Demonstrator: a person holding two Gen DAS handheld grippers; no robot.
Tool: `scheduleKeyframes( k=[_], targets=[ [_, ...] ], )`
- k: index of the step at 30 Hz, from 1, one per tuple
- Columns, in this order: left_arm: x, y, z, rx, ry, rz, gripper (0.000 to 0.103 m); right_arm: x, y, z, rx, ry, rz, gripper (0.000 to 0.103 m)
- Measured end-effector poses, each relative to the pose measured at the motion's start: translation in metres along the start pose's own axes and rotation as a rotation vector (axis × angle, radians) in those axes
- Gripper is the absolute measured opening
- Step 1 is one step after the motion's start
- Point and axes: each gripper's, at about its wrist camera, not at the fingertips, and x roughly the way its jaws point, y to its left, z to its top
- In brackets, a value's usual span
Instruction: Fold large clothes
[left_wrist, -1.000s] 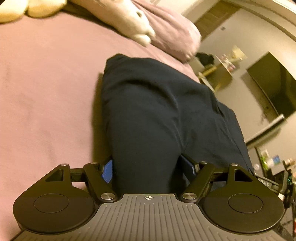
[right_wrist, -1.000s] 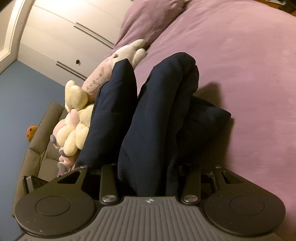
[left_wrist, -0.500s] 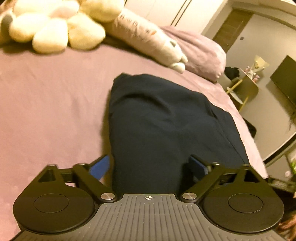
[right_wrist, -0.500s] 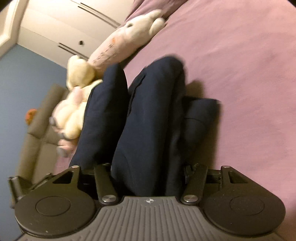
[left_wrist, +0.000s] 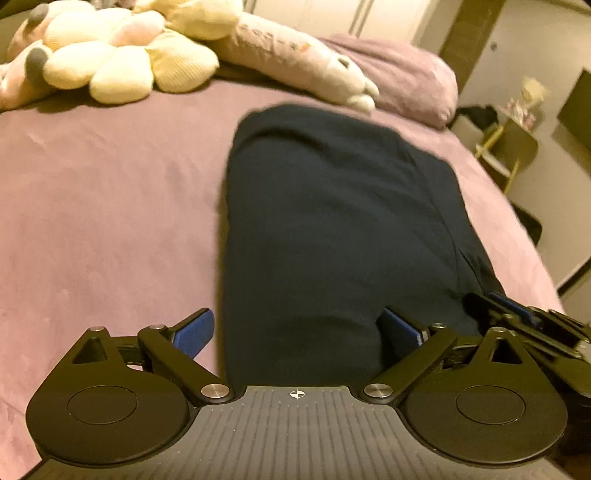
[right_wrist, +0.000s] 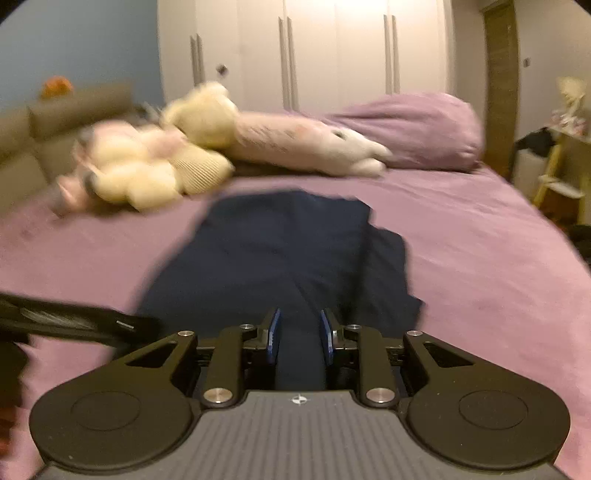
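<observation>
Here the folded dark navy garment (left_wrist: 332, 229) lies flat on the purple bedsheet (left_wrist: 110, 206), near the middle of the bed, in front of the plush toys (left_wrist: 110, 62) and the pillow (left_wrist: 406, 77). The left gripper (left_wrist: 299, 328) stands wide, its jaws have just been opening; the near end of the garment lies between the blue pads (left_wrist: 194, 334), which do not press it. The right gripper (right_wrist: 298, 338) has just been closing to a narrow gap, with dark cloth seen between its pads (right_wrist: 274, 338); whether they pinch it I cannot tell.
</observation>
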Motion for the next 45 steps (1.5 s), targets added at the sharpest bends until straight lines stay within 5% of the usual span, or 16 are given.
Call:
scheduleKeyframes(
  k=[8,12,16,21,28,45],
  targets=[
    [0.015,0.002,-0.009,-0.056,0.018,0.020,0.103,0.028,-0.021,-0.016,0.065,0.065,-0.008,0.028],
    [-0.020,-0.004,-0.018,-0.017,0.016,0.049,0.103,-0.004,-0.016,-0.009,0.092,0.099,-0.021,0.049],
    [-0.058,-0.010,-0.039,-0.007,-0.015,0.094,0.103,-0.049,0.001,-0.026,0.089,0.207,-0.053,0.087],
    [-0.073,-0.027,-0.060,0.127,0.061,0.242,0.103,-0.067,0.013,-0.042,0.109,0.345,-0.110,0.088],
    [-0.100,-0.023,-0.075,0.115,0.059,0.218,0.103,-0.088,0.027,-0.030,0.117,0.356,-0.192,0.100],
    [-0.121,-0.025,-0.076,0.127,0.012,0.246,0.103,-0.109,0.046,-0.024,0.112,0.346,-0.205,0.101]
  ],
)
